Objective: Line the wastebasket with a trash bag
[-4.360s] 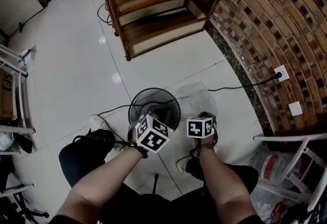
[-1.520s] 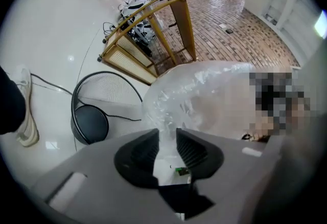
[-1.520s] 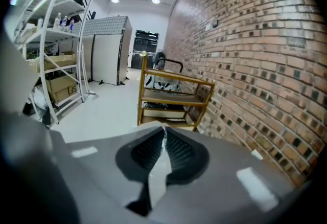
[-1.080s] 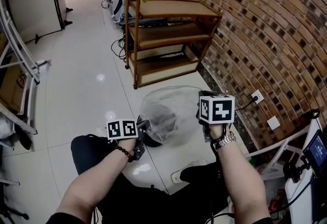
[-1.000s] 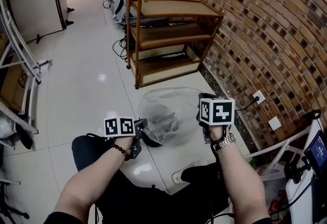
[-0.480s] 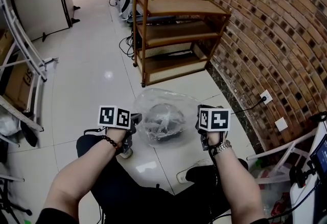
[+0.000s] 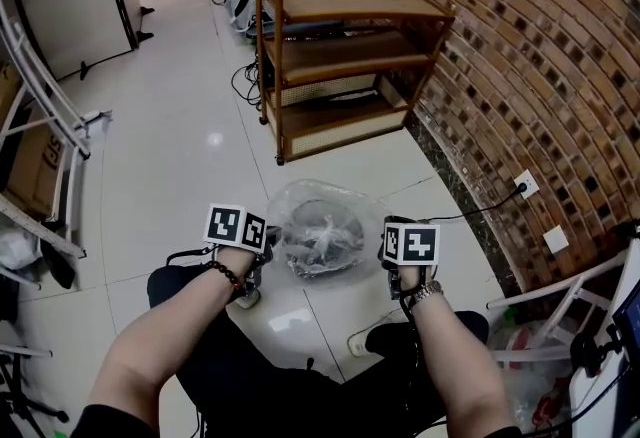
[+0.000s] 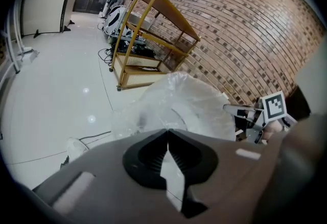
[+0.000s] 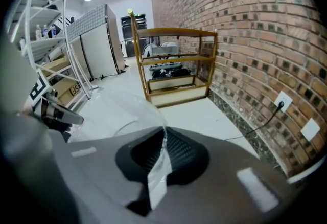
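Lower centre, the right gripper pinches the clear trash bag; a wooden shelf unit stands above.

The trash bag is clear, thin plastic, puffed up like a dome and stretched wide from 9 to 3 o'clock. It covers the wastebasket, a round dark bin standing upright on the white floor, seen only dimly through the film.

The trash bag is thin, clear, crinkled plastic. At twelve o'clock from it, the shelf is varnished wood. The floor is glossy white tile, the wall rough brick.
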### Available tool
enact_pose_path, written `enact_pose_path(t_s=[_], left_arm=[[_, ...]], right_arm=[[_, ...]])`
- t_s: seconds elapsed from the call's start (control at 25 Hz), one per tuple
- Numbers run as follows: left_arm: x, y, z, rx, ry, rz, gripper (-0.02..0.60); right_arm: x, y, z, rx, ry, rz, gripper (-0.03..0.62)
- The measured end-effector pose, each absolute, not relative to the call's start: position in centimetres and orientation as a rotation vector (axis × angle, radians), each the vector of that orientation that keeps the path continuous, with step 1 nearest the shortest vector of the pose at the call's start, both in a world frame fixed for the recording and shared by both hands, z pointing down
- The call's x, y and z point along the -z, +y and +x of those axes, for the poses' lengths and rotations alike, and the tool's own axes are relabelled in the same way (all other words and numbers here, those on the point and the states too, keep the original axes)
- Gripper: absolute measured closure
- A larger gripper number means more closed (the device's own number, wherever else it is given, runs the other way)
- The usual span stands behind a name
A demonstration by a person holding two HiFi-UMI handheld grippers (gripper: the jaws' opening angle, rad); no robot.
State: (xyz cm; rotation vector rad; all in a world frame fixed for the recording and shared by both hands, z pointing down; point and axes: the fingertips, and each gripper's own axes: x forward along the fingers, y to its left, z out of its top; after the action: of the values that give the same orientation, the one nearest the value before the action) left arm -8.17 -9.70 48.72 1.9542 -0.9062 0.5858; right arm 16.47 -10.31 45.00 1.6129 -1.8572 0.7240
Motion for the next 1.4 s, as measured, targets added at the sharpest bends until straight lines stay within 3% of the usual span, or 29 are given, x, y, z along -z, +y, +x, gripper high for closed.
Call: enact_pose_path(t_s=[0.64, 0.68, 0.76, 0.84, 1.4], left_arm=[[-53.3, -11.8, -7.6, -0.686, -0.907, 1.907, 0.568], [-53.5, -11.9, -7.6, -0.690, -0.901, 1.909, 0.548], [-54.0, -12.0, -7.5, -0.698, -0.888, 1.912, 0.442], [-54.6, -12.0, -7.5, -0.708, -0.882, 1.910, 0.356], [-57.0, -13.3, -8.0, -0.767, -0.914, 1.889, 0.350]], right_arm=[[-51.3, -11.9, 17.6, -0.774, -1.824, 1.598, 0.589], [-51.7, -12.0, 17.5, -0.777, -1.827, 1.588, 0.582], [-52.6, -12.1, 17.2, -0.790, -1.835, 1.557, 0.467], [-53.3, -12.0, 16.9, -0.799, -1.835, 1.533, 0.439], [-56.6, -12.7, 16.6, -0.801, -1.809, 1.444, 0.428]])
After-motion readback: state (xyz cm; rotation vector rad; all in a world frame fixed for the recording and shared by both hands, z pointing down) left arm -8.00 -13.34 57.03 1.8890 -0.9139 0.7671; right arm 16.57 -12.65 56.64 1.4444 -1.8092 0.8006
